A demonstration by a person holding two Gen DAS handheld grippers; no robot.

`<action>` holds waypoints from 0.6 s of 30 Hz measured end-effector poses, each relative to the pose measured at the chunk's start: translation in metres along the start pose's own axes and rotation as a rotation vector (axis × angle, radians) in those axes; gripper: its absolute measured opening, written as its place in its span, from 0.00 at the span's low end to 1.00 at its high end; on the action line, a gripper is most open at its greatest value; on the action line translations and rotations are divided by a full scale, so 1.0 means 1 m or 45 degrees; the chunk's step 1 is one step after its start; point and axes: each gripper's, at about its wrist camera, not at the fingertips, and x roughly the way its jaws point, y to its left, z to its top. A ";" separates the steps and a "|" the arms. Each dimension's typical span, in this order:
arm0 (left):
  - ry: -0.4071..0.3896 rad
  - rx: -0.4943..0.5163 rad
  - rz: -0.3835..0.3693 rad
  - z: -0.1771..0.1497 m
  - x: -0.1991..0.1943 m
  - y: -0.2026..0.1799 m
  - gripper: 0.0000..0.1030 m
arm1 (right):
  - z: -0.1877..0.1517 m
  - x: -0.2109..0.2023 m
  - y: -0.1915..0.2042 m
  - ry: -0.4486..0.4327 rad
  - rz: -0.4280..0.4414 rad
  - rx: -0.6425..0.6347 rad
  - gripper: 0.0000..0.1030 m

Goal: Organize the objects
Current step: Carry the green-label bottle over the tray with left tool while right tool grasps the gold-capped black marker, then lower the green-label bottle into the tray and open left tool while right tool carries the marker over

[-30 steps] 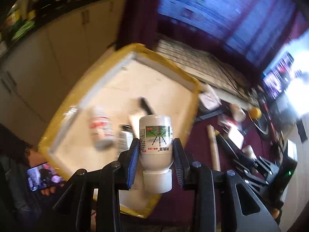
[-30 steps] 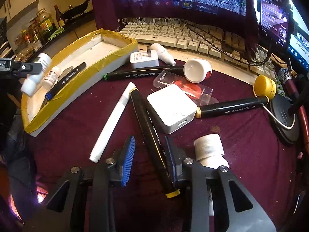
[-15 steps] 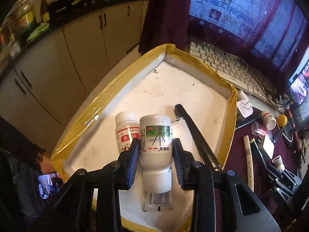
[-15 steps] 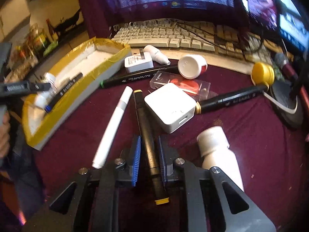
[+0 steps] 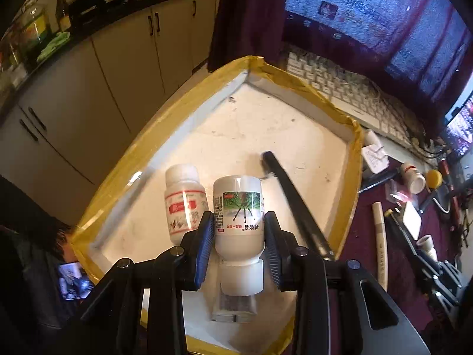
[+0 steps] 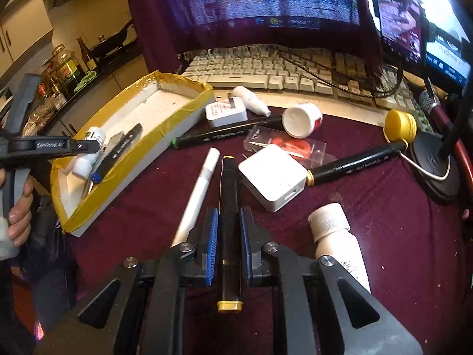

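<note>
Only the left wrist view looks straight down into the shallow white foam tray with yellow-taped rim (image 5: 353,177), where the left tool (image 5: 239,242) is clamped on a white plastic bottle with a green picture label (image 5: 238,216), beside a smaller red-labelled white bottle (image 5: 184,204) and a long black pen (image 5: 295,204). The right wrist view shows the maroon-clothed counter (image 6: 384,207), where the right tool (image 6: 229,236) is closed on a black marker with yellow end caps (image 6: 229,204), between a white pen (image 6: 198,192) and a white square charger block (image 6: 273,176).
</note>
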 end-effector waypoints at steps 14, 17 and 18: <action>0.026 -0.079 -0.068 0.013 0.025 0.012 0.29 | 0.002 0.002 0.007 0.022 0.021 -0.018 0.12; -0.016 -0.059 -0.074 0.013 0.026 0.013 0.29 | 0.004 -0.003 0.012 0.009 0.006 -0.038 0.12; -0.028 -0.060 -0.080 0.011 0.026 0.014 0.29 | 0.005 -0.003 0.012 0.008 -0.002 -0.036 0.12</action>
